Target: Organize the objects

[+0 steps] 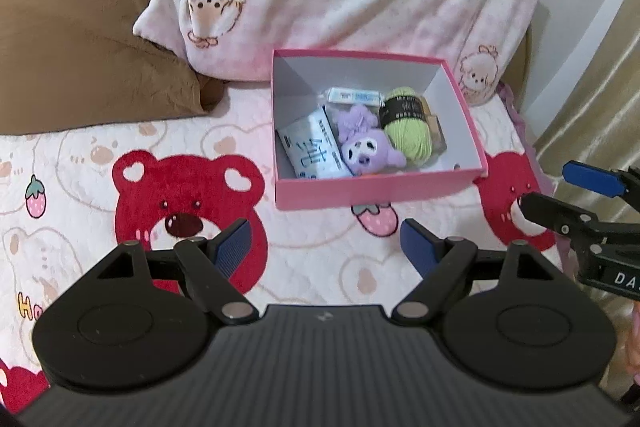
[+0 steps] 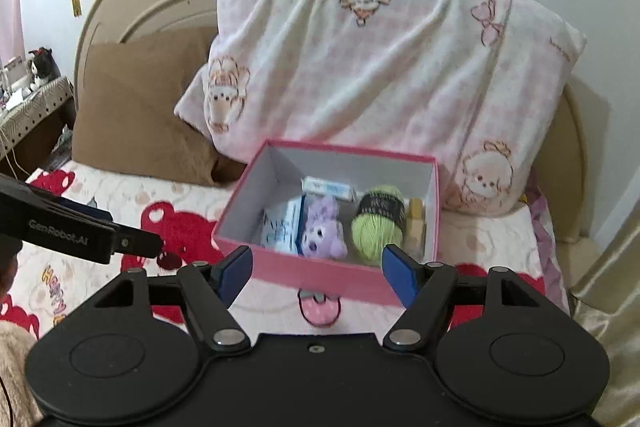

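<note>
1. hovering: left gripper (image 1: 324, 247) jaws spread, nothing between the blue pads. it sits over the bear-print bedspread (image 1: 80, 147), short of the box.
2. right gripper (image 2: 318, 273) same state: spread and empty, aimed over the near wall of the pink box (image 2: 328, 275). neither tool touches anything.
3. box is open-topped and sits on the bedspread just in front of the pink pillow (image 2: 380, 67), so both tools get clear access from above.
4. contents sit side by side on the box floor: tissue pack (image 1: 310, 147) at left, purple plush (image 1: 366, 143) in the middle, green yarn ball (image 1: 406, 123) to its right, a small white packet (image 1: 352, 95) along the back wall, and a tan item (image 2: 416, 223) wedged against the right wall; can't identify that one.
5. judgement: no loose items visible on the bed in either view, so the sort looks done or nearly so. empty, open jaws fit a post-drop state.
6. brown pillow (image 1: 80, 47) lies well to the left, not involved.
</note>
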A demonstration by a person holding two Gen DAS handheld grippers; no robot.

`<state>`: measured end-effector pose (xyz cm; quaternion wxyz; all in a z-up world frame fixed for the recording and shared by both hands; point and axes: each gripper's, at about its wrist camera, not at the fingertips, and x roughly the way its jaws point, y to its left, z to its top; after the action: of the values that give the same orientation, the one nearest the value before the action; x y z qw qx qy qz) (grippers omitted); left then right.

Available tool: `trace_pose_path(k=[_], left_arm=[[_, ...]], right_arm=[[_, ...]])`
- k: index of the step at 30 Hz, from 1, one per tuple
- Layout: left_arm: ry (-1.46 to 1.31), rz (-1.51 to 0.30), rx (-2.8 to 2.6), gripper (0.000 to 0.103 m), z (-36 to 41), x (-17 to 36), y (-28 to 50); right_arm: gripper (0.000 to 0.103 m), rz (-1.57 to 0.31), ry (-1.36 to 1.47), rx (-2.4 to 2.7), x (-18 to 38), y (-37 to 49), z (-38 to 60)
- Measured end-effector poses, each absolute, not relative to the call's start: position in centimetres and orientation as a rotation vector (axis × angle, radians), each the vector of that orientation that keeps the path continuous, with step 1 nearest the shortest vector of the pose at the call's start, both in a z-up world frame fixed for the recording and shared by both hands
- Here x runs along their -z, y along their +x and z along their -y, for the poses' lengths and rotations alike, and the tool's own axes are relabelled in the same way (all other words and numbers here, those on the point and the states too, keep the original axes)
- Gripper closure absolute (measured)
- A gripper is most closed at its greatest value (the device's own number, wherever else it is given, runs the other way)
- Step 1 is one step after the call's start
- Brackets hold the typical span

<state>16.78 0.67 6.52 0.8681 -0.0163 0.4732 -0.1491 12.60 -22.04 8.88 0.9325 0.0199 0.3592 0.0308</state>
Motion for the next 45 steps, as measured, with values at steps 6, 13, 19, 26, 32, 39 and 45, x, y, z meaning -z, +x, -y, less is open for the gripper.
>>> trace_pose_path(k=[6,13,19,26,32,39,45], left_arm=[[-0.047,-1.009,0.324,0.022,-0.9,-5.5,15.4],[-0.057,-1.036,0.328,0.022,-1.5,-4.0,14.1],[-0.081,-1.048,0.327,0.022,-1.7,-2.7,13.0],[-0.083,-1.055,0.322,0.02,-1.4,-2.0,12.2],[-0.075,-1.03,0.305,0.005,-1.0,-2.0,11.7],[-0.059,-1.072,0.246,0.001,-0.8,-2.1,11.7],[-0.027,-1.083,0.243,0.001,-0.3,-2.5,10.9]], right_arm=[[0.024,-0.772,0.022,-0.035,-7.9,11.3,21.8],[0.022,-0.825,0.022,0.02,-6.4,10.5,22.2],[0.02,-0.853,0.003,0.053,-5.2,9.8,21.9],[0.017,-0.874,0.034,0.071,-4.6,9.3,21.8],[0.007,-0.885,0.078,0.09,-4.2,8.9,21.7],[0.007,-0.913,0.089,0.12,-3.9,8.7,21.8],[0.007,-0.925,0.091,0.138,-4.0,8.2,21.8]])
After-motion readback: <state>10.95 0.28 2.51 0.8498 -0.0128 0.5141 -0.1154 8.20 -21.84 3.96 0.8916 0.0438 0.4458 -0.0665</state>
